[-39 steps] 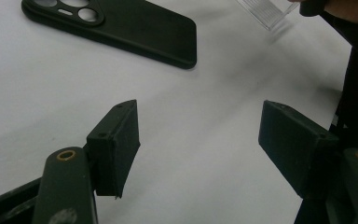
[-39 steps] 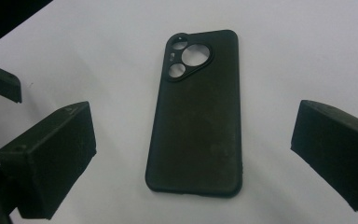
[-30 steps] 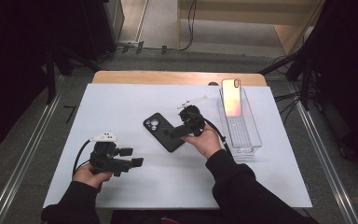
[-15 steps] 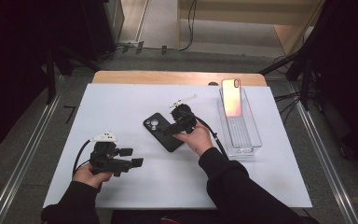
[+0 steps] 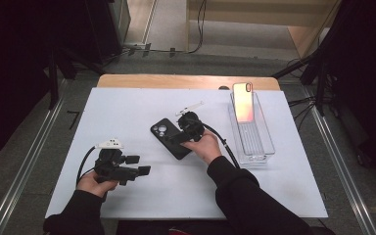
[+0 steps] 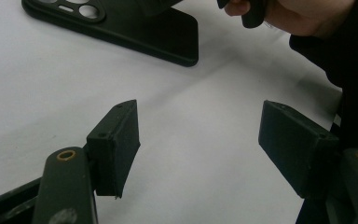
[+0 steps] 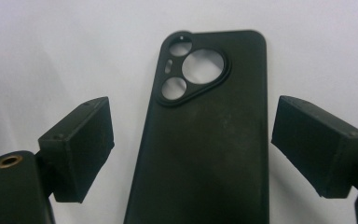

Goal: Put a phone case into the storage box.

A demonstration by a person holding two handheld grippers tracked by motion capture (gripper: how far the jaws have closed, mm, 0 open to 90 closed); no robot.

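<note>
A black phone case [image 5: 169, 137] lies flat on the white table, camera cutouts up. In the right gripper view the phone case [image 7: 205, 135] sits between the two open jaws of my right gripper [image 7: 193, 149], one pad on each long side, neither touching it. In the high view my right gripper [image 5: 186, 131] hovers over the case's near end. My left gripper [image 5: 136, 165] rests low at the front left, jaws open on bare table [image 6: 196, 144]. The left gripper view catches the case [image 6: 135, 28] at the top.
A clear plastic bin [image 5: 252, 128] stands at the right with a phone [image 5: 243, 102] leaning upright at its far end. A small white strip [image 5: 189, 108] lies just beyond the case. The white table top [image 5: 103, 112] ends in a wooden edge [image 5: 186, 82] at the back.
My right gripper has slid left from beside the case to over its near end, jaws now straddling it. The left gripper has stayed put.
</note>
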